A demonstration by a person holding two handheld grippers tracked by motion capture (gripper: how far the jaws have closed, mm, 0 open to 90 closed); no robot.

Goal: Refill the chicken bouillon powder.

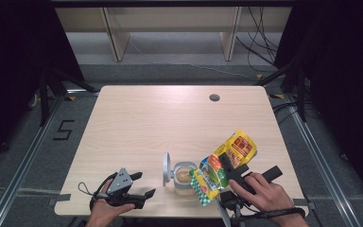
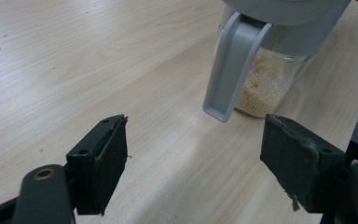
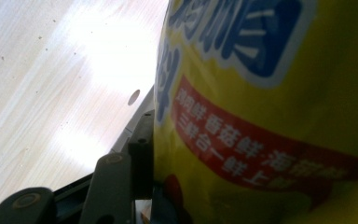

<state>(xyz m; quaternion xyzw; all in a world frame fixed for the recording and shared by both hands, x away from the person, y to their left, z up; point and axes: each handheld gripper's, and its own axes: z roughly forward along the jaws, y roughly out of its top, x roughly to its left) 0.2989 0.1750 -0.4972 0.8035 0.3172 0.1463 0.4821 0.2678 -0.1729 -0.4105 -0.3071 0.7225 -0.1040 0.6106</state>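
A clear jar (image 1: pixel 184 178) of beige granules stands near the table's front edge, its grey flip lid (image 1: pixel 167 168) swung open to the left. My right gripper (image 1: pixel 226 163) is shut on a yellow snack bag (image 1: pixel 238 146), which is tilted with its green end (image 1: pixel 204 185) low beside the jar's mouth. In the right gripper view the bag (image 3: pixel 270 116) sits close up and one finger (image 3: pixel 142 140) presses its side. My left gripper (image 1: pixel 142 196) rests left of the jar, open and holding nothing. In the left gripper view it (image 2: pixel 191 163) faces the jar (image 2: pixel 265 88) and hanging lid (image 2: pixel 235 65).
The wooden table (image 1: pixel 146 123) has a round cable hole (image 1: pixel 214 98) at the back right. Behind the table stands pale shelving (image 1: pixel 170 28). Cables (image 1: pixel 260 42) trail on the floor at the right, and a "5" (image 1: pixel 64 130) is marked on the floor at the left.
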